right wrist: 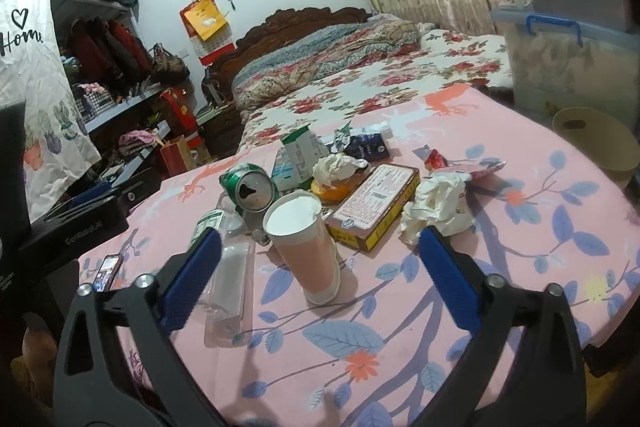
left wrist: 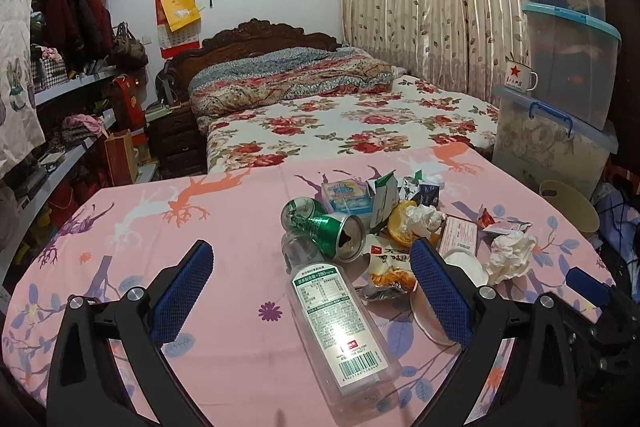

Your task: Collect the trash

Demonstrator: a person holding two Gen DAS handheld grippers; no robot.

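A heap of trash lies on the pink-clothed table (left wrist: 224,227). A clear plastic bottle (left wrist: 340,319) lies on its side between the pads of my open left gripper (left wrist: 312,293), touching neither. Just past it rests a green can (left wrist: 330,233), tipped over, then a crumpled tissue (left wrist: 510,257). In the right wrist view a pink paper cup (right wrist: 302,247) stands upright between the fingers of my open right gripper (right wrist: 320,279). Around it are the green can (right wrist: 248,187), a flat cardboard box (right wrist: 376,211), a tissue wad (right wrist: 436,207) and the bottle (right wrist: 228,279).
A beige bin (right wrist: 592,143) stands beside the table's far right edge, below stacked plastic storage boxes (left wrist: 560,67). A phone (right wrist: 106,271) lies at the table's left edge. A bed (left wrist: 340,115) fills the room behind, with shelves (left wrist: 72,87) to the left.
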